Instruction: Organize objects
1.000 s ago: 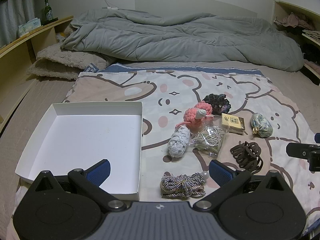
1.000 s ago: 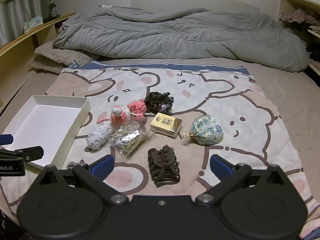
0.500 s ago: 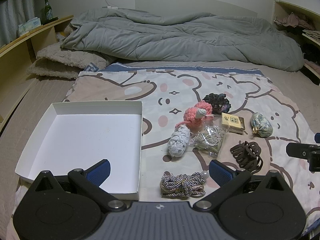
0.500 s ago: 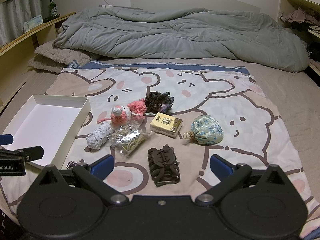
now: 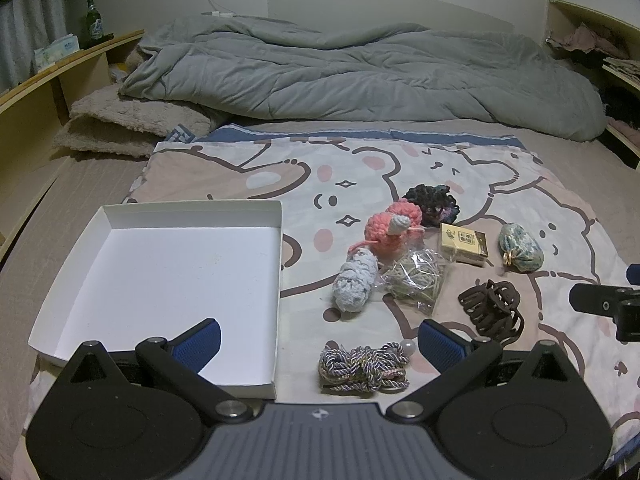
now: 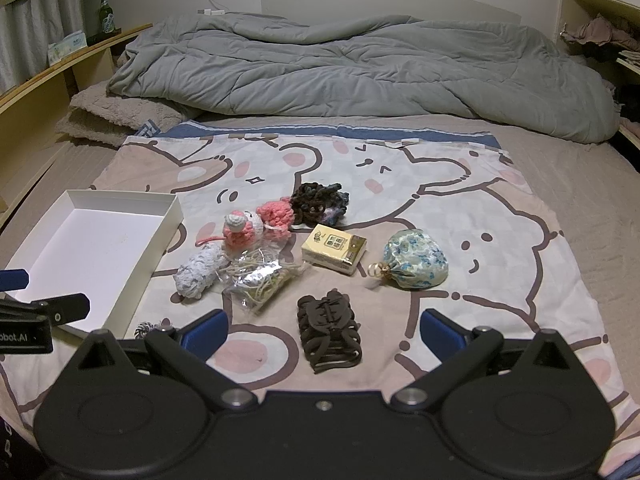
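An empty white box [image 5: 160, 276] [image 6: 88, 248] lies on the bear-print sheet at the left. To its right sit a twisted cord bundle [image 5: 362, 366], a grey knitted piece [image 5: 355, 286] [image 6: 198, 272], a pink crochet toy [image 5: 390, 228] [image 6: 256, 226], a clear bag of string [image 5: 416, 280] [image 6: 260, 282], a dark scrunchie [image 5: 434, 204] [image 6: 318, 202], a yellow packet [image 5: 464, 243] [image 6: 334, 254], a floral pouch [image 5: 520, 247] [image 6: 416, 266] and a brown hair claw [image 5: 492, 310] [image 6: 330, 334]. My left gripper [image 5: 318, 342] stands open around the cord bundle. My right gripper [image 6: 324, 330] stands open around the hair claw.
A rumpled grey duvet [image 5: 360, 76] [image 6: 360, 72] covers the far half of the bed, with a fuzzy pillow [image 5: 128, 128] at the left. Wooden shelves run along the left [image 5: 52, 72] and right [image 6: 600, 12] sides. A green bottle [image 5: 93, 20] stands on the left shelf.
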The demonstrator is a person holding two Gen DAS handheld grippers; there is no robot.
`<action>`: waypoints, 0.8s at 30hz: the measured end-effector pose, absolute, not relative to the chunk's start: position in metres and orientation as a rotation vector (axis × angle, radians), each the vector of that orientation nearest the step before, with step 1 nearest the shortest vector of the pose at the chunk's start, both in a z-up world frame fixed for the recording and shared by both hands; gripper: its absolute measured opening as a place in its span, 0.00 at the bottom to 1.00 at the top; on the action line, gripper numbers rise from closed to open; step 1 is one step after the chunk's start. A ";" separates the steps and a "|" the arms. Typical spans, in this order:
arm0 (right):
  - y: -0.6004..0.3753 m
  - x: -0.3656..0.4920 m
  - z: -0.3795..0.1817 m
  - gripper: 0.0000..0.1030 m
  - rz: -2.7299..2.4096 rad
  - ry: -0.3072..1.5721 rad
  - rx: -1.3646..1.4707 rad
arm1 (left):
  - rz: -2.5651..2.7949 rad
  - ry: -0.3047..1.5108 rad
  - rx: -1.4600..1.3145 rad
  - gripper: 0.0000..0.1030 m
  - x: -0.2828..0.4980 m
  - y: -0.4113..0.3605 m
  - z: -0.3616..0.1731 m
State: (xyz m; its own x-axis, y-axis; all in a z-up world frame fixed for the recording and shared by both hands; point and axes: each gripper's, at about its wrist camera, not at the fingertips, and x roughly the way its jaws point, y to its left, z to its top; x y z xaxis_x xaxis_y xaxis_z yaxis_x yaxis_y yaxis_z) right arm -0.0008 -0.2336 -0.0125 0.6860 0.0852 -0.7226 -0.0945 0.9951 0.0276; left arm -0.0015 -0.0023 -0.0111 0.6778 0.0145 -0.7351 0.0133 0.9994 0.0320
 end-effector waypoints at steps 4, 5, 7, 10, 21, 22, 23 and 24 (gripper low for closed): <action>-0.233 -0.002 -0.009 1.00 0.101 0.809 -0.012 | 0.001 0.827 0.036 1.00 0.000 -0.003 -0.010; -0.233 -0.002 -0.009 1.00 0.101 0.809 -0.012 | 0.002 0.827 0.036 1.00 0.000 -0.003 -0.010; -0.233 -0.002 -0.009 1.00 0.100 0.808 -0.012 | 0.004 0.827 0.035 1.00 0.000 -0.004 -0.010; -0.234 0.000 -0.012 1.00 0.100 0.809 -0.011 | 0.004 0.828 0.034 1.00 0.000 -0.003 -0.009; -0.234 -0.001 -0.012 1.00 0.101 0.810 -0.011 | 0.003 0.829 0.034 1.00 0.001 -0.003 -0.009; -0.233 -0.001 -0.013 1.00 0.101 0.810 -0.011 | 0.003 0.829 0.035 1.00 0.001 -0.003 -0.009; -0.233 -0.001 -0.013 1.00 0.101 0.810 -0.011 | 0.003 0.828 0.035 1.00 0.001 -0.003 -0.009; -0.233 -0.001 -0.013 1.00 0.101 0.810 -0.010 | 0.003 0.828 0.036 1.00 0.001 -0.003 -0.009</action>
State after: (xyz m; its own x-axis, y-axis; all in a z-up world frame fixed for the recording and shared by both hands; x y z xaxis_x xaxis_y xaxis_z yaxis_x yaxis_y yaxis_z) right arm -0.0011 -0.2330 -0.0128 0.6849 0.0866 -0.7235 -0.0945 0.9951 0.0296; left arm 0.0006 -0.0032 -0.0091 0.6766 0.0167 -0.7362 0.0111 0.9994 0.0329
